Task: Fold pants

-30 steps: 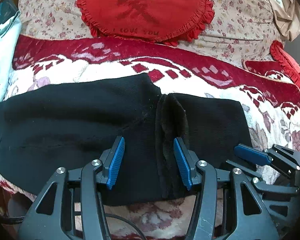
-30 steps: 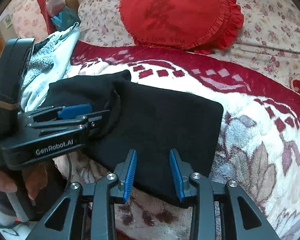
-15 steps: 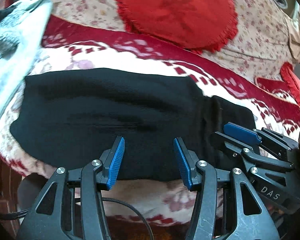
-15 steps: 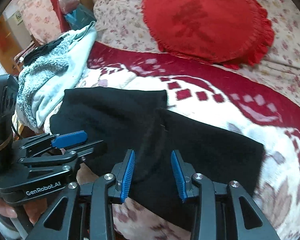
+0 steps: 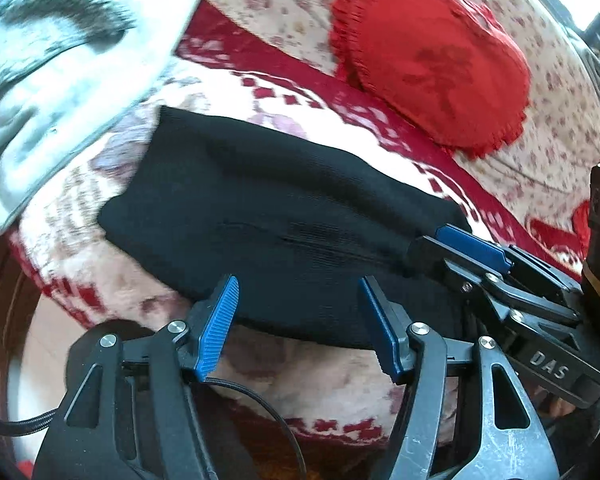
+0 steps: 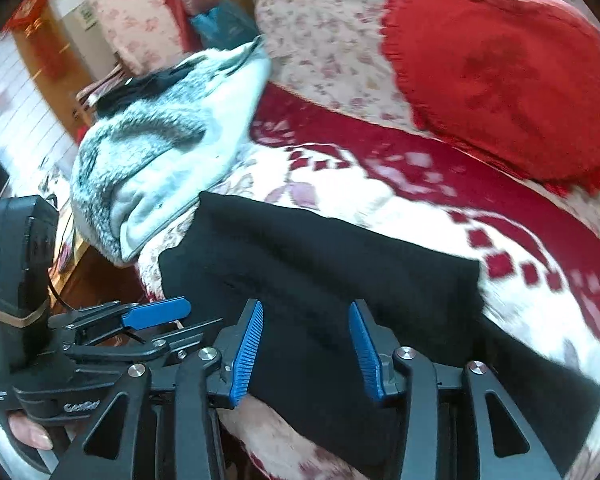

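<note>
Black pants [image 5: 284, 224] lying folded; we're hovering both grippers, left [image 5: 296, 328] and right [image 6: 306, 350], wide over their near edge, next gripping it.

pants [image 5: 284, 216] on blanket [image 5: 320, 376], cushion [image 5: 432, 64] behind — towel [image 5: 60, 60] seemingly left

Each fisheye looks forward, close and low, along its own blue-padded gripper. The left gripper [image 5: 296, 320] faces the folded black knit pants [image 5: 280, 220]; the right gripper [image 6: 306, 344] views them from its side. Both share the red frilled cushion [image 5: 432, 60] beyond.
</note>
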Demonstrator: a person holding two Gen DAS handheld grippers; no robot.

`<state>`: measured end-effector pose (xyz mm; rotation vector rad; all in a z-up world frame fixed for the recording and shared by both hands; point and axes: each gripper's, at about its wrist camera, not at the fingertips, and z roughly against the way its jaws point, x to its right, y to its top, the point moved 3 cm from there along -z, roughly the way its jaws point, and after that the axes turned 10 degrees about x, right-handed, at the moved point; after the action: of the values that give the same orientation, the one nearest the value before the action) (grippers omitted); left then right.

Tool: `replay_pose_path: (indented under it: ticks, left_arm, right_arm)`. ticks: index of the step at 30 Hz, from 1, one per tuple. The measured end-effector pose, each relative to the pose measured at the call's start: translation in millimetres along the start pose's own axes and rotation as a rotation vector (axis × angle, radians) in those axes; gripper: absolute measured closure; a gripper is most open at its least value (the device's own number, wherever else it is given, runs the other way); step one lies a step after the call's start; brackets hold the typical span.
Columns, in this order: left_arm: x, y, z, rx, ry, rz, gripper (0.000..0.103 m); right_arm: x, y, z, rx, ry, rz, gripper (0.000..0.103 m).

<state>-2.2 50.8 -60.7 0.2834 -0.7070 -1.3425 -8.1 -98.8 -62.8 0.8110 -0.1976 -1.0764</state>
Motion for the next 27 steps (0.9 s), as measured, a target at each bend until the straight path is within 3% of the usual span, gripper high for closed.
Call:
replay_pose_path:
  ticks: [14,27]
  left_arm:
    - [-67,-1,5,-0.016,-0.003,0.205,0.041]
    - [-77,7,-24,-0.045,-0.017,0.279,0.039]
  right_arm:
    - [-38,49,-72,-0.055,0.050,0.148,0.056]
    - [-58,62,-131,-0.150,0.113,0.247,0.055]
